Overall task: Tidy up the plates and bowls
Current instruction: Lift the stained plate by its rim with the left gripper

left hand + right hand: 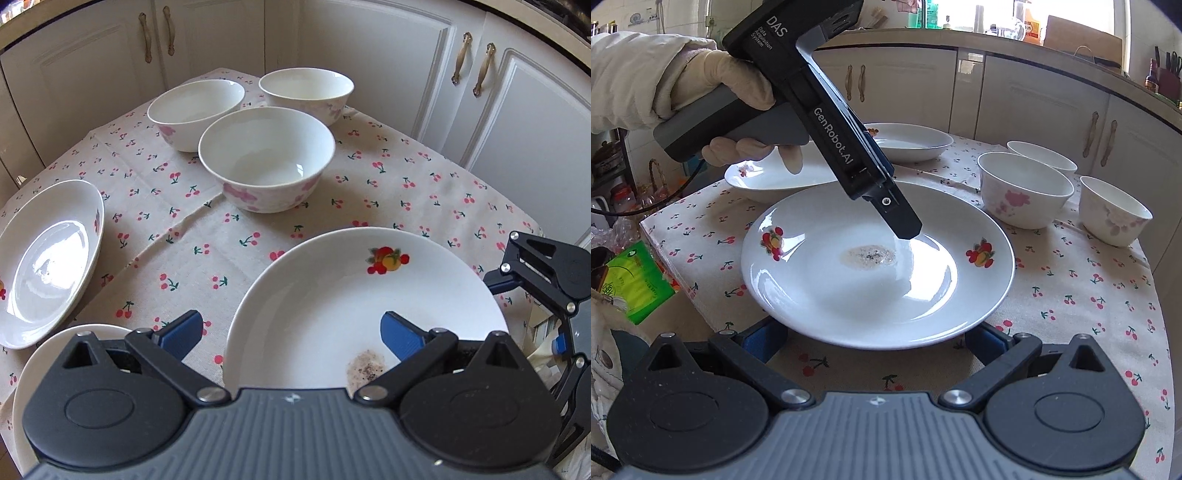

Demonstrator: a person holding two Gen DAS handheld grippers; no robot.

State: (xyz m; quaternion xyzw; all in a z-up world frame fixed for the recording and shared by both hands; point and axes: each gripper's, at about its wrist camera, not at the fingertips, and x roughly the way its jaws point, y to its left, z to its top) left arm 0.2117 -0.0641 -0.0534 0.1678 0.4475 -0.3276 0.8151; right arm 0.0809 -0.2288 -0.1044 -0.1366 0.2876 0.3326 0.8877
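Observation:
A white plate point(332, 295) with fruit decals and a brown stain in its middle lies on the cherry-print tablecloth point(177, 258). My left gripper point(291, 336) is open, one blue finger outside the plate's left rim and the other over its inside. From the right wrist view, the left gripper point(908, 229) points down at the plate point(849, 295) near the stain. My right gripper point(875, 341) is open at the near rim, which hides its fingertips. Three white bowls with pink flowers point(266, 162) point(195, 110) point(306, 92) stand behind. Two more plates point(48, 266) point(44, 362) lie to the left.
White cabinet doors point(388, 55) close in behind the table. The table's left edge point(672, 266) drops off beside a green packet point(639, 284). A gloved hand point(735, 85) holds the left gripper. Bare cloth point(1089, 314) lies to the right of the plate.

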